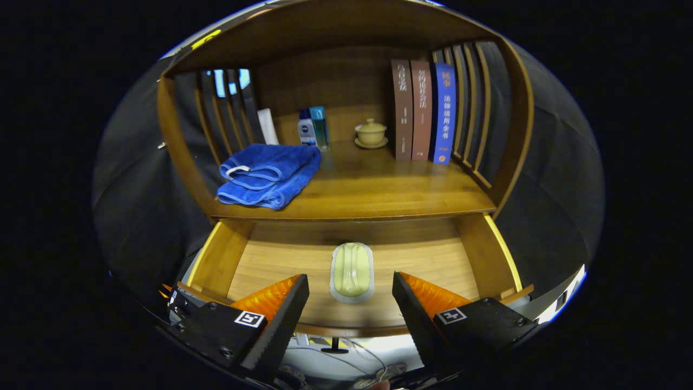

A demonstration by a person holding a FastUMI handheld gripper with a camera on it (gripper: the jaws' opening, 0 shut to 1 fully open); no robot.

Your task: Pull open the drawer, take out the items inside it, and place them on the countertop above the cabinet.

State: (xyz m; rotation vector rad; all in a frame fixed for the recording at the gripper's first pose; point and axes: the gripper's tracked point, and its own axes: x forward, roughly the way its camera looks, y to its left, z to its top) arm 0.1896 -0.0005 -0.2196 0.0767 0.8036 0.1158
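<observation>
The wooden drawer (270, 260) stands pulled open below the cabinet's countertop (373, 189). On its floor lies one pale green oblong item in a clear wrapper (352, 271), lengthwise between my fingers and just ahead of them. My gripper (351, 303) hovers above the drawer's front edge, open, with nothing between the fingers.
On the countertop a folded blue towel (269, 174) lies at the left. Behind it stand a white tube (267, 125) and two small bottles (313, 128). A lidded beige cup on a saucer (371, 133) and three upright books (423, 111) stand at the back right. Slatted wooden sides enclose the shelf.
</observation>
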